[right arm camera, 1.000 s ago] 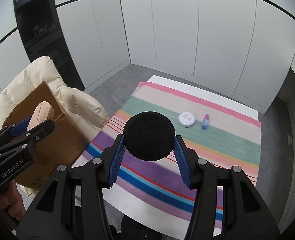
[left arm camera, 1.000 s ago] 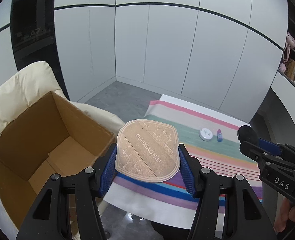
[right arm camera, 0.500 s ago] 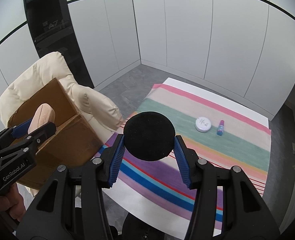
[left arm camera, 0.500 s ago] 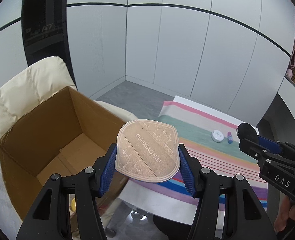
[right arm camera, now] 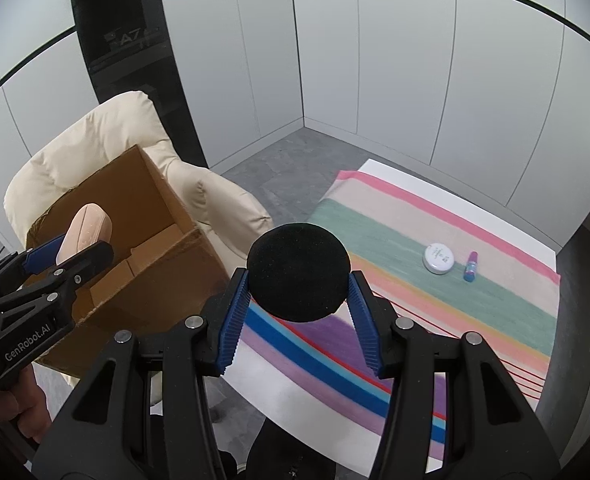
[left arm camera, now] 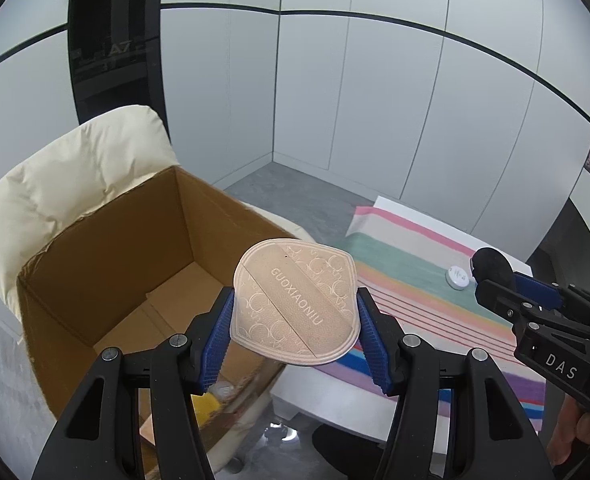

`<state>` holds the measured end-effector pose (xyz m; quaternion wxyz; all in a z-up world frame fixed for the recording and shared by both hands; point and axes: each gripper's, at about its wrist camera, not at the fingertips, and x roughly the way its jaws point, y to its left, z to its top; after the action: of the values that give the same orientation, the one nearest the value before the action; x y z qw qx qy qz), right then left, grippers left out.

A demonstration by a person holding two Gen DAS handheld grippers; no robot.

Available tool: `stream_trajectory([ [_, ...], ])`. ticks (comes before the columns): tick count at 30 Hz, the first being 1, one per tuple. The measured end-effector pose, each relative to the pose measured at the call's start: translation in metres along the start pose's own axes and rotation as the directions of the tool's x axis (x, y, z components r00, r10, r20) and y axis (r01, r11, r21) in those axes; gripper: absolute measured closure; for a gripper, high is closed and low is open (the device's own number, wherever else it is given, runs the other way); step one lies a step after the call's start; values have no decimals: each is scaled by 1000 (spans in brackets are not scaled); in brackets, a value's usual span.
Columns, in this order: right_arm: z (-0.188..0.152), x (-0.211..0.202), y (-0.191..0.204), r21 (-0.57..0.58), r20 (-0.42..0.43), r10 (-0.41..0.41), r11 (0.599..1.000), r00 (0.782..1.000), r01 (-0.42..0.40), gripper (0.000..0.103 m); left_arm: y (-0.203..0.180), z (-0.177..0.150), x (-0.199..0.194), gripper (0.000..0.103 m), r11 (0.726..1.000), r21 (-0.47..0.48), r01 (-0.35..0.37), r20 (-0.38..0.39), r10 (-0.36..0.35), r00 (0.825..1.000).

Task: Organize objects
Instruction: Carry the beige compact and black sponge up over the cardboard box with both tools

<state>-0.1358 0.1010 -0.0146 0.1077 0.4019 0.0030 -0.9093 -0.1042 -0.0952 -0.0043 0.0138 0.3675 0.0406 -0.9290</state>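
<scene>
White cabinet walls ring a striped tabletop. Left gripper clamps a beige pad beside the cardboard box — right gripper clamps a black puff.

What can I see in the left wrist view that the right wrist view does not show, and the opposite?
Only the left wrist view shows the embossed face of the beige puff with its lettering, and something yellow low in the brown cardboard box.

Only the right wrist view shows the small purple tube and the round face of the black sponge.

Both show the box, cream armchair, striped cloth and white round jar.
</scene>
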Motion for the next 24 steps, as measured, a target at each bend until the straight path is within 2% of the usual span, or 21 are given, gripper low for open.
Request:
stream_trajectory([
  [20,9,11,70,-96,5,69,993,998,-69,51,59,-8,-18,43,995,-61,-81,7,82,997],
  [24,9,11,80,-111,4,85,990,996,-84,51,67,-12,-17,43,993,-73,-95,-13,94,995],
])
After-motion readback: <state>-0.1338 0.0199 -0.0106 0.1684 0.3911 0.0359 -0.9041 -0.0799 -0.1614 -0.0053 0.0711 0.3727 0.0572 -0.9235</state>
